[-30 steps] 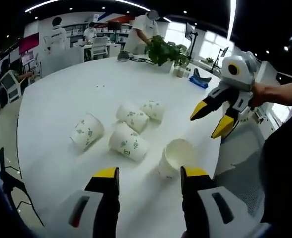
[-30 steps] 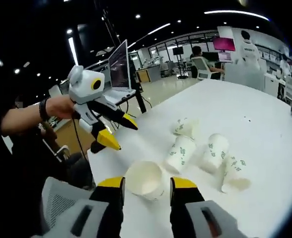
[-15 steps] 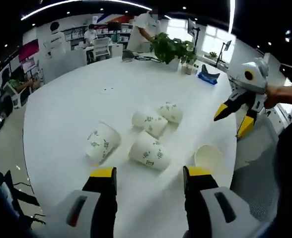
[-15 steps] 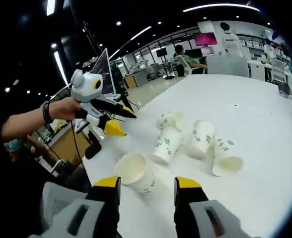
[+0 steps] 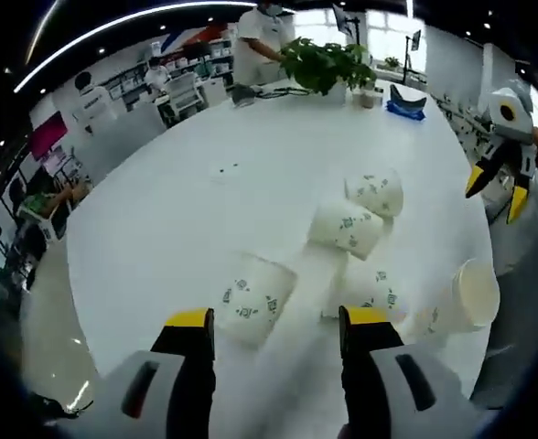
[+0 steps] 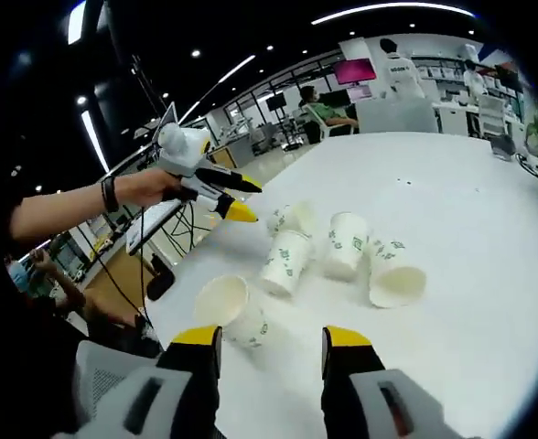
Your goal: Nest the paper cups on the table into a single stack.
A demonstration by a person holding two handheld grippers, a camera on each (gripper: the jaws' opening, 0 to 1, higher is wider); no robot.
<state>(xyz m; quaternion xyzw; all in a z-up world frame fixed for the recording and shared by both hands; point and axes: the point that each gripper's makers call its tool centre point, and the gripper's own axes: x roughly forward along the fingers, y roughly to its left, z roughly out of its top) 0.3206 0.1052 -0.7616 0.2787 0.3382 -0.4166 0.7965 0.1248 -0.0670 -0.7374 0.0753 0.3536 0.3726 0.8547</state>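
Several white paper cups with green print lie on their sides on the round white table. In the left gripper view one cup lies just beyond my open left gripper, with others behind it and one near the table edge, its mouth showing. My right gripper hangs open off the table's right edge. In the right gripper view my right gripper is open and empty, the nearest cup just ahead of it. The left gripper, held in a hand, hovers open above the far cups.
A potted plant and a blue object stand at the table's far side, where a person leans in. Desks, chairs and seated people fill the room behind. The table edge runs close to the nearest cup.
My left gripper has moved in over the table, closer to the lying cups. The right gripper sits farther off to the side. The cups lie as before.
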